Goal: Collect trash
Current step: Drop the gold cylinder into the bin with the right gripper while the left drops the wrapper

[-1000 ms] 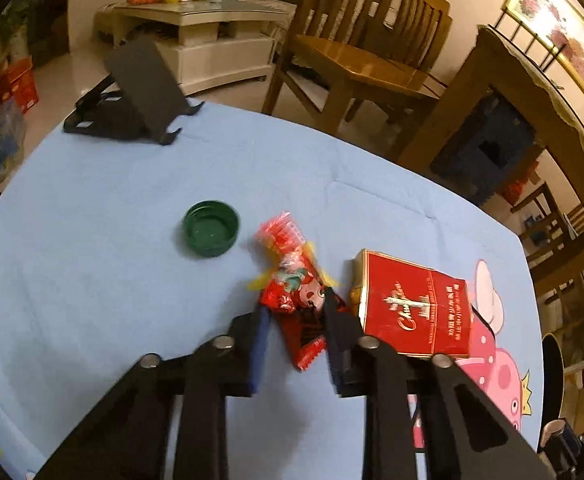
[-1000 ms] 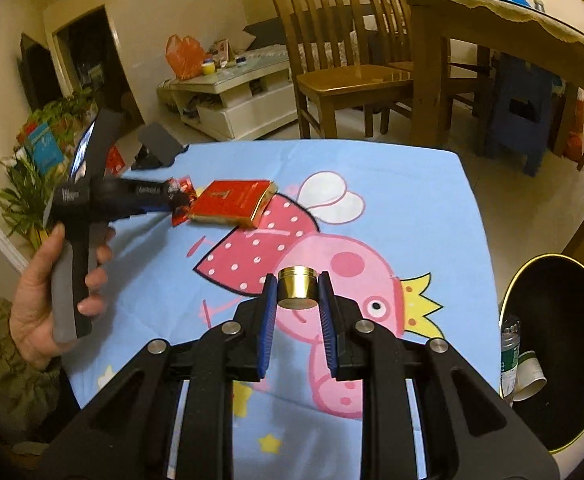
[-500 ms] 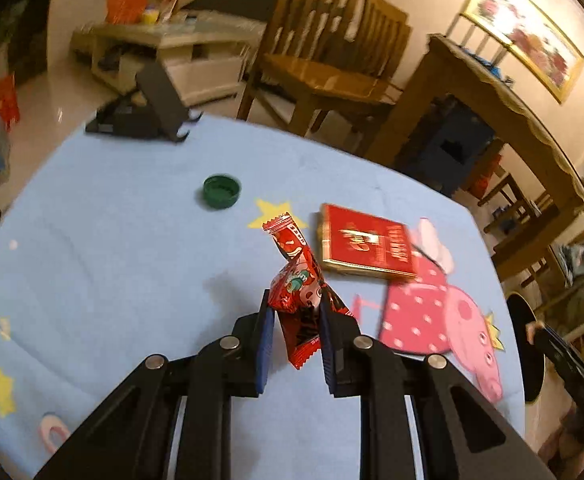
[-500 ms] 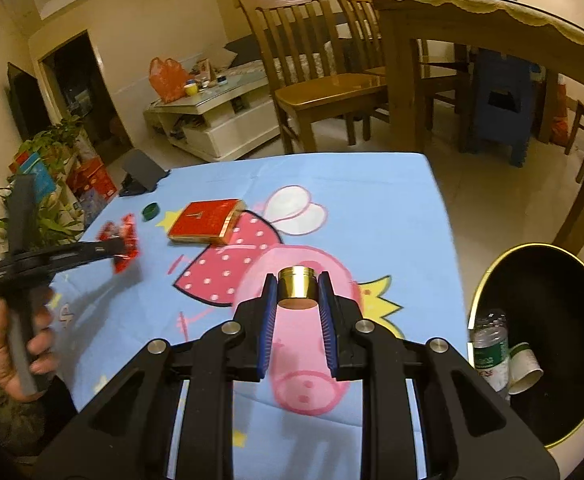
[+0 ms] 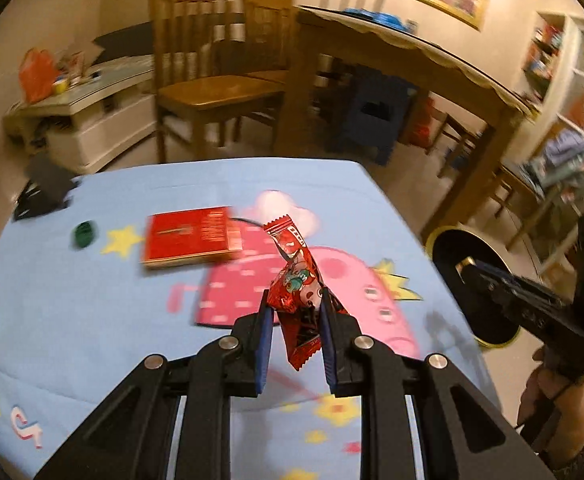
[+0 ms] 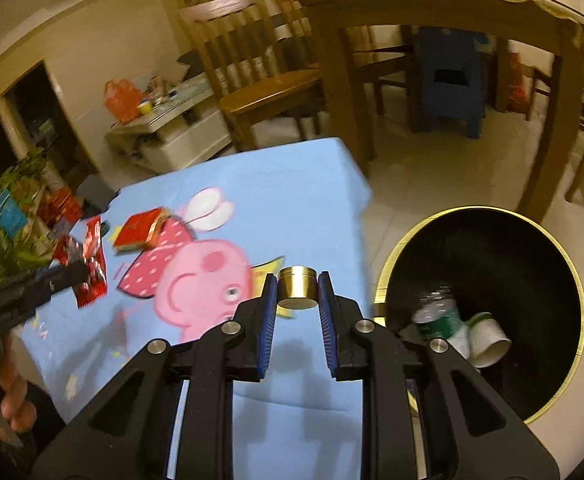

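Observation:
My left gripper is shut on a red snack wrapper and holds it above the blue tablecloth; the wrapper also shows in the right wrist view. My right gripper is shut on a gold bottle cap, above the table's right edge beside the black bin with a gold rim. A red box and a green cap lie on the cloth.
The bin stands on the floor right of the table and holds a bottle and a paper cup. A black stand sits at the table's far left. Wooden chairs and a dining table stand behind.
Both grippers have swung right toward the bin, each carrying its item. The right gripper has moved from over the table's middle to its right edge; the wrapper is lifted higher off the cloth.

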`<state>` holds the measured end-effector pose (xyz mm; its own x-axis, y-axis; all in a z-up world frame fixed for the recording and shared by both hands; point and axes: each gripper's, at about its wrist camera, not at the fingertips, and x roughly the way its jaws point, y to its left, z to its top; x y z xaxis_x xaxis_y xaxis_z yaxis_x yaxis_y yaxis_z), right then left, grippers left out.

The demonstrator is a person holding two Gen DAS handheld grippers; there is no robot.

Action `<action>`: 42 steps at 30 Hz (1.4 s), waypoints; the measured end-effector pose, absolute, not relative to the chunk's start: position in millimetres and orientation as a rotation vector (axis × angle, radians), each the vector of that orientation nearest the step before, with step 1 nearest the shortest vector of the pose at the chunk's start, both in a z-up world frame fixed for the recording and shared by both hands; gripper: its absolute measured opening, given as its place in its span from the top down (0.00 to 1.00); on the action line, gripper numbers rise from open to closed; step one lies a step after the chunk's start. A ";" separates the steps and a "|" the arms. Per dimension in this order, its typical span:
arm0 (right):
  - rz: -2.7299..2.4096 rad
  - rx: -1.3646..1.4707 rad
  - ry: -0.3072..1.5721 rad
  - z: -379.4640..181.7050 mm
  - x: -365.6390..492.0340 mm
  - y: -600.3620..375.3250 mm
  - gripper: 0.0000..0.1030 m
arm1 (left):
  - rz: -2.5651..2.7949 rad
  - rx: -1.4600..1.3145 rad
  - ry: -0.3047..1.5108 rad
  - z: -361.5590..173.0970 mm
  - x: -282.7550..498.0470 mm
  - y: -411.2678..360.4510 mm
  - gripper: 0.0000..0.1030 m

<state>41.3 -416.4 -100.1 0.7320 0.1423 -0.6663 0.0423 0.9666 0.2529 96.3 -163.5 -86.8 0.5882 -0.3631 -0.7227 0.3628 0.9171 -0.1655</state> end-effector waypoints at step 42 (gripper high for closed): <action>-0.431 0.733 0.199 -50.1 -129.1 -626.4 0.15 | -0.760 0.401 0.749 -109.7 66.7 -440.6 0.36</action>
<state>-129.1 -626.4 -50.1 0.8942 -0.3104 -0.3227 0.4470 0.6607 0.6030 66.7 -440.6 -109.7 0.4902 -0.4709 -0.7335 0.7402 0.6692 0.0651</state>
